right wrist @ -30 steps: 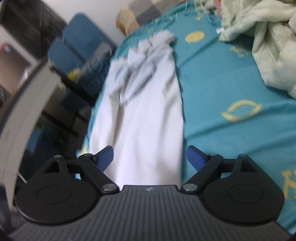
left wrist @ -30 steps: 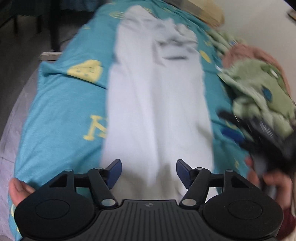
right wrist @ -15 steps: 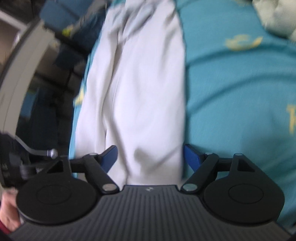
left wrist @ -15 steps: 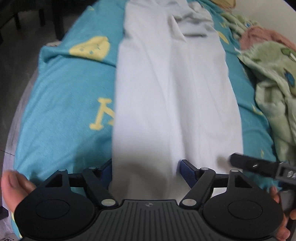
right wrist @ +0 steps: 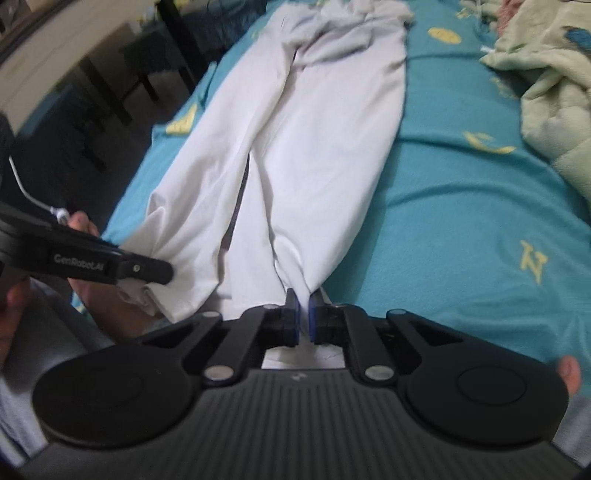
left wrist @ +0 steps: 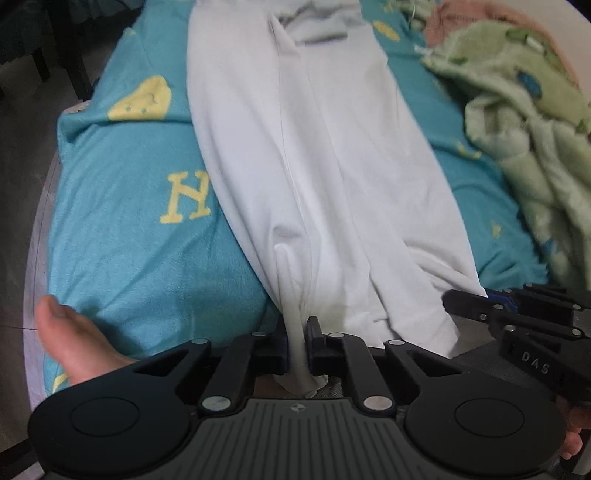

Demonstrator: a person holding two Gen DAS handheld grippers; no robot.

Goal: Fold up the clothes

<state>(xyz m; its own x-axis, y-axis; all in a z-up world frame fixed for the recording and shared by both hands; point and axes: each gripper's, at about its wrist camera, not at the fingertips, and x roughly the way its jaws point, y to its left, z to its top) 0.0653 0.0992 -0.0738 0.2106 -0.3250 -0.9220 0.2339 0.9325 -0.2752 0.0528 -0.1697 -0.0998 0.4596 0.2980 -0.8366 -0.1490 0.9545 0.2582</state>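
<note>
White trousers (left wrist: 314, 166) lie lengthwise on the teal bedsheet (left wrist: 129, 229), waist at the far end. In the left wrist view my left gripper (left wrist: 297, 332) is closing its jaws on the near hem of the left leg, and a bunch of white cloth is pinched between the pads. The right wrist view shows my right gripper (right wrist: 302, 299) closing on the near end of the right leg of the trousers (right wrist: 314, 129), cloth pressed between its blue pads. Each gripper appears in the other's view: right gripper (left wrist: 480, 306), left gripper (right wrist: 155, 271).
A crumpled green blanket (left wrist: 535, 110) lies along the right side of the bed, with pink cloth (left wrist: 461, 26) behind it. A person's bare foot (left wrist: 70, 339) rests by the near left bed edge. Dark furniture legs (right wrist: 110, 92) stand on the floor left of the bed.
Both grippers went from wide open over the trouser legs to shut on the near hems. The cloth has gathered into folds at each pinch and lifted slightly.
</note>
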